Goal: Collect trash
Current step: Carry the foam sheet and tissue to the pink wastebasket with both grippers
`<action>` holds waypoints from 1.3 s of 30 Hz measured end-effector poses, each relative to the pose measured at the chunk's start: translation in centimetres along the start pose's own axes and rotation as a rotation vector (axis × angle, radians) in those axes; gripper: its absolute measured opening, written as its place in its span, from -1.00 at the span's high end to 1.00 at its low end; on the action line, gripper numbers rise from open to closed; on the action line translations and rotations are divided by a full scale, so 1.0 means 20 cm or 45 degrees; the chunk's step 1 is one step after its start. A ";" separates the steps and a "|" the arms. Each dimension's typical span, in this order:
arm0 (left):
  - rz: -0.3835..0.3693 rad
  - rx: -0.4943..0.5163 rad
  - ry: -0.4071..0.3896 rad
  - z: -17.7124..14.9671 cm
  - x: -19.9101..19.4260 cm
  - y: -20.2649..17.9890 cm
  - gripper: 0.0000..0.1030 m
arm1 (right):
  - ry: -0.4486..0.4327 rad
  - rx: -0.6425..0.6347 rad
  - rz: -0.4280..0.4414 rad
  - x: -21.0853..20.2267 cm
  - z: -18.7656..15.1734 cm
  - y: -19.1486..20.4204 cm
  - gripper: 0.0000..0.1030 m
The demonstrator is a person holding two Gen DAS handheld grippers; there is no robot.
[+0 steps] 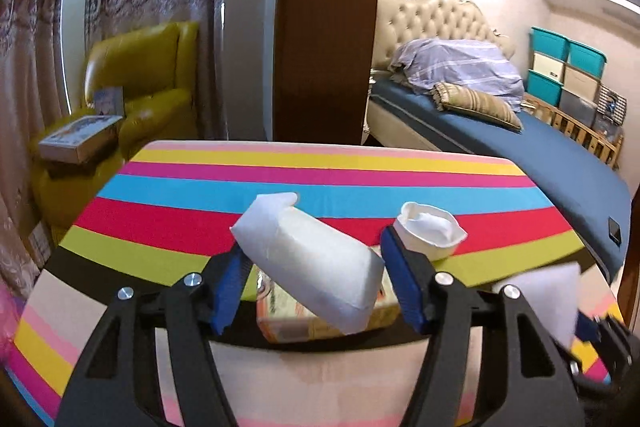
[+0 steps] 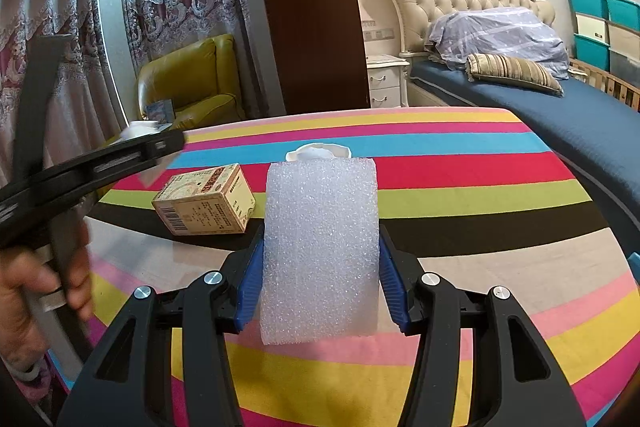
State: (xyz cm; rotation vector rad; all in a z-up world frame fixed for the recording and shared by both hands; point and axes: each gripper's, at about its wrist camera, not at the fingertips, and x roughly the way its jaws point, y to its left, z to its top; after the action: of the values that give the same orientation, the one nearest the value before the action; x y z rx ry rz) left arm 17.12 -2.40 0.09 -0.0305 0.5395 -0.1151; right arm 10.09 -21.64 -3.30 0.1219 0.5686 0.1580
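Your right gripper (image 2: pixel 319 287) pinches a white, grainy foam slab (image 2: pixel 320 247) upright between both blue pads, above the striped table (image 2: pixel 460 195). Your left gripper (image 1: pixel 316 287) has a smooth white foam block (image 1: pixel 308 259) lying slantwise between its part-spread jaws, left pad touching, right pad's contact unclear. Below that block a printed carton (image 2: pixel 206 201) lies on the table, and just beyond it a crumpled white cup (image 1: pixel 430 229).
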 end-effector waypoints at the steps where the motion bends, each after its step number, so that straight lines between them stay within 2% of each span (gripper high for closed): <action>1: -0.003 0.004 -0.005 -0.01 -0.03 0.01 -0.21 | 0.001 0.003 -0.002 0.00 0.00 0.00 0.04; 12: 0.085 0.115 -0.015 -0.29 -0.33 0.15 -0.21 | 0.013 0.012 -0.003 0.01 0.00 -0.01 0.04; 17: 0.073 0.115 0.008 -0.41 -0.43 0.19 -0.21 | 0.027 -0.007 -0.002 0.01 0.00 0.00 0.04; 26: 0.092 0.134 0.002 -0.49 -0.52 0.26 -0.22 | 0.055 -0.032 0.073 -0.08 -0.06 0.07 0.04; 39: 0.101 0.119 -0.001 -0.53 -0.56 0.32 -0.22 | 0.094 -0.190 0.203 -0.18 -0.19 0.35 0.04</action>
State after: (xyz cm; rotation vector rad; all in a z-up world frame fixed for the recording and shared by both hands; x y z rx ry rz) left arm 2.68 5.38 -3.70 0.0817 0.5337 -0.0625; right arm 4.30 -15.18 -3.44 0.0163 0.6184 0.3600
